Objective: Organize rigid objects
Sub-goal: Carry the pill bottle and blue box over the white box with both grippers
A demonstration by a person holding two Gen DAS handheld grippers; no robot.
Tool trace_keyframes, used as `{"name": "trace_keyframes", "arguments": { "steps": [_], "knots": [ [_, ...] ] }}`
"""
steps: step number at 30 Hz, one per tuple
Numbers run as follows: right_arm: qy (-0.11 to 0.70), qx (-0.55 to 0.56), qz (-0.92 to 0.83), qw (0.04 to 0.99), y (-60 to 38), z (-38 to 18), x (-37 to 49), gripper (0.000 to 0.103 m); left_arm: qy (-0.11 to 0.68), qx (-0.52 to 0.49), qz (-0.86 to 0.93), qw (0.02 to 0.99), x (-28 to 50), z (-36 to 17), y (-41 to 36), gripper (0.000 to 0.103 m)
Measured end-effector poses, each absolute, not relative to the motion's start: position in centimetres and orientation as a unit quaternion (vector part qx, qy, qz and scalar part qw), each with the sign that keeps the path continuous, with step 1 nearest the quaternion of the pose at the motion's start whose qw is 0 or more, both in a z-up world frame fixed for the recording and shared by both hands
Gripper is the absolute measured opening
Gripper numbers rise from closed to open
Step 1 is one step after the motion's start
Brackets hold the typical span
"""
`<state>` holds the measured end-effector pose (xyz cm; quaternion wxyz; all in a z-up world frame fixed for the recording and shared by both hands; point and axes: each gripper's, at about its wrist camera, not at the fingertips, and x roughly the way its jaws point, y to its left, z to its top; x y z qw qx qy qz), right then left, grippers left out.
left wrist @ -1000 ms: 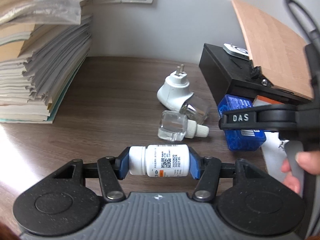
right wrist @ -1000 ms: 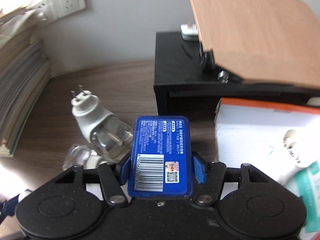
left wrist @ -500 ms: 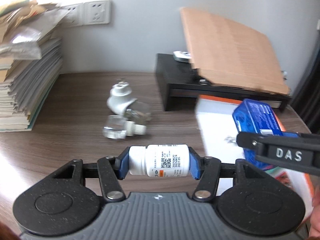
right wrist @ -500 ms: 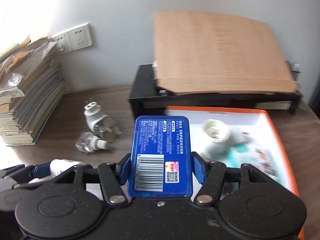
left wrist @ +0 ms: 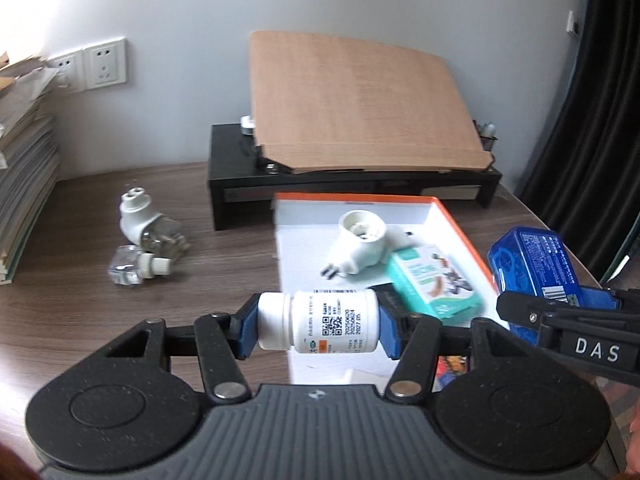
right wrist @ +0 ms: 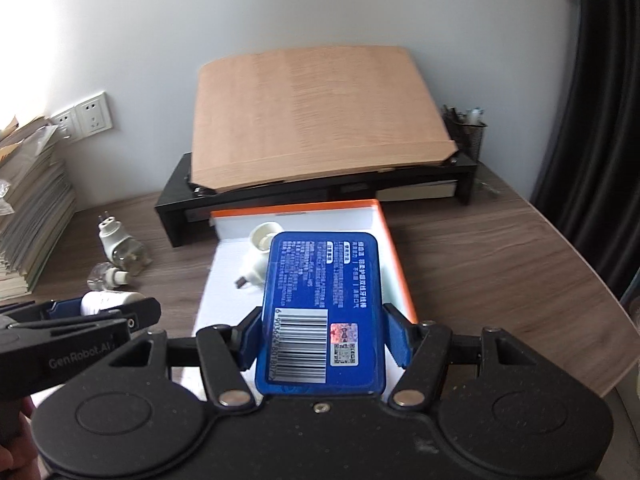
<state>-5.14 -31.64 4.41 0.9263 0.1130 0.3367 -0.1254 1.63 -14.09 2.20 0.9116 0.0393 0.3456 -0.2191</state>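
Note:
My left gripper (left wrist: 318,330) is shut on a white pill bottle (left wrist: 320,326), held sideways above the near left edge of the orange-rimmed white tray (left wrist: 460,232). My right gripper (right wrist: 320,334) is shut on a blue flat box (right wrist: 320,304) and holds it over the tray (right wrist: 394,248). The blue box also shows in the left wrist view (left wrist: 534,262). In the tray lie a white plug adapter (left wrist: 362,246) and a teal box (left wrist: 434,282). A white plug-in device (left wrist: 140,220) and a clear refill bottle (left wrist: 136,270) lie on the table to the tray's left.
A black monitor stand (left wrist: 320,188) with a tilted wooden board (left wrist: 356,104) stands behind the tray. A tall stack of papers (left wrist: 20,176) sits at the far left. Wall sockets (left wrist: 104,64) are behind. A dark curtain (right wrist: 600,120) hangs right.
Both grippers have pulled back and moved right, away from the loose items, and now hang over the tray with the bottle and blue box still held.

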Motion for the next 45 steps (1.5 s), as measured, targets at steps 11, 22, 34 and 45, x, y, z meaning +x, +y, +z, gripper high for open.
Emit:
{"name": "trace_keyframes", "arguments": {
  "steps": [11,22,34,45],
  "knots": [
    [0.334,0.121,-0.131,0.925,-34.0,4.4,-7.3,0.074,0.343,0.051,-0.229,0.91,0.6,2.3,-16.7,0.058],
    [0.335,0.118,-0.118,0.927,-34.2,4.5,-7.2,0.074,0.348,0.052,-0.219,0.91,0.7,2.1,-17.4,0.058],
    [0.334,0.119,-0.113,0.928,-34.2,4.6,-7.2,0.074,0.348,0.052,-0.218,0.91,0.8,2.2,-17.3,0.058],
    [0.332,0.12,-0.111,0.929,-34.1,4.9,-7.2,0.074,0.346,0.053,-0.218,0.911,0.8,2.3,-17.3,0.058]
  ]
}}
